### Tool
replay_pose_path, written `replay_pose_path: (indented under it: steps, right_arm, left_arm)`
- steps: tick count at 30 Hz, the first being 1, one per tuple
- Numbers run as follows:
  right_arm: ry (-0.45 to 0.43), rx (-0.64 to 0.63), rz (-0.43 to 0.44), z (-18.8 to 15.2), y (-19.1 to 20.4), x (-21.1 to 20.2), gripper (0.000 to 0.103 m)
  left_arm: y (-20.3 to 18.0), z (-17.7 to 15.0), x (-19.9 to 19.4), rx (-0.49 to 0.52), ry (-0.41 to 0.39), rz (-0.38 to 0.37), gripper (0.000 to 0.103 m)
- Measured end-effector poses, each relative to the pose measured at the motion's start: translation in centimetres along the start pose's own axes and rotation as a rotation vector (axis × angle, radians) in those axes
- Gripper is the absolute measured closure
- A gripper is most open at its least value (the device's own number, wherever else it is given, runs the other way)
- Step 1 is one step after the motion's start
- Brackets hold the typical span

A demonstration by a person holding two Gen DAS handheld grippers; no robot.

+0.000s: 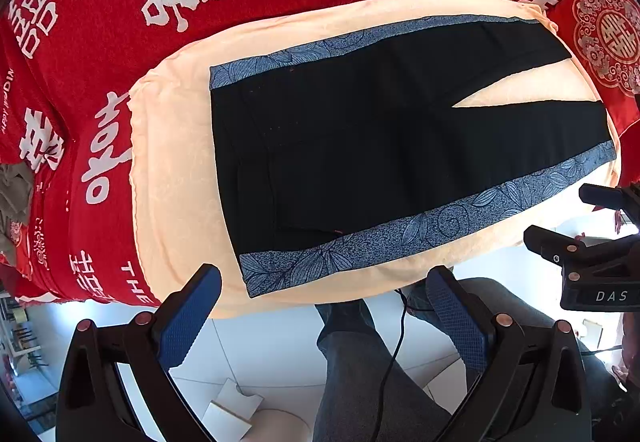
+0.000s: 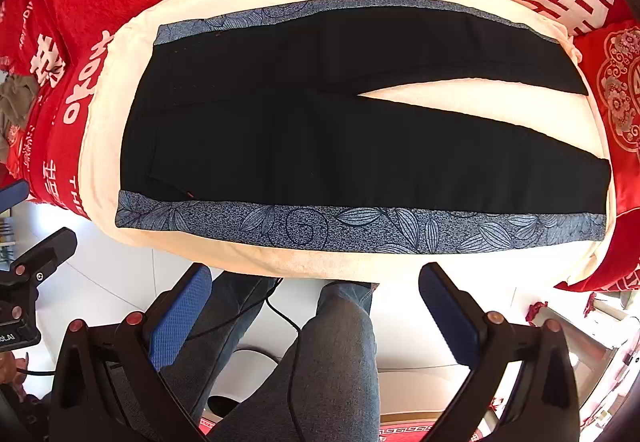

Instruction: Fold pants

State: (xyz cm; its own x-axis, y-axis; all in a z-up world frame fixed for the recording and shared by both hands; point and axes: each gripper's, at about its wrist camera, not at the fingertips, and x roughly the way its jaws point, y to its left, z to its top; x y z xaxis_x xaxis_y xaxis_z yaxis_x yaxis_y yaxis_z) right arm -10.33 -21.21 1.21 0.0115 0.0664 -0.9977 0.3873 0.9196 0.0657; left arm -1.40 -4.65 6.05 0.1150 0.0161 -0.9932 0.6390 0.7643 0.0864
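Note:
Black pants [image 1: 360, 130] with blue leaf-patterned side stripes lie flat on a cream cloth [image 1: 176, 146], waist to the left, two legs spread apart to the right. They also show in the right wrist view [image 2: 320, 138] on the same cloth [image 2: 104, 122]. My left gripper [image 1: 324, 294] is open and empty, held off the near edge of the cloth below the waist end. My right gripper [image 2: 316, 286] is open and empty, off the near edge below the middle of the pants. The right gripper also shows in the left wrist view [image 1: 592, 218].
A red bedspread [image 1: 100, 22] with white characters covers the bed under the cloth. A red cushion [image 1: 608, 42] lies at the right end. The person's jeans-clad legs [image 2: 340, 362] and a black cable [image 1: 392, 354] are below, over a white tiled floor.

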Motion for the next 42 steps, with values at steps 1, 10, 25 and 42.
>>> replay_pose_path:
  steps: [1,10,25,42]
  right_arm:
    - [-0.001,-0.001,0.002,0.0,-0.1,0.0,0.000]
    - [-0.006,-0.014,0.028,-0.1,-1.7,-0.1,0.000]
    - [0.036,0.163,0.465,-0.6,-7.6,2.1,0.000]
    - [0.161,0.373,0.821,-4.5,-3.7,21.1,0.025]
  left_arm:
    - [-0.1,0.0,0.0,-0.002,0.000,0.001,0.000]
    - [-1.6,-0.4,-0.5,-0.027,-0.006,0.029,0.000]
    - [1.3,-3.7,1.3,-0.397,-0.013,-0.083,0.000]
    - [4.3,-8.6,18.4,-0.521,0.005,-0.295,0.000]
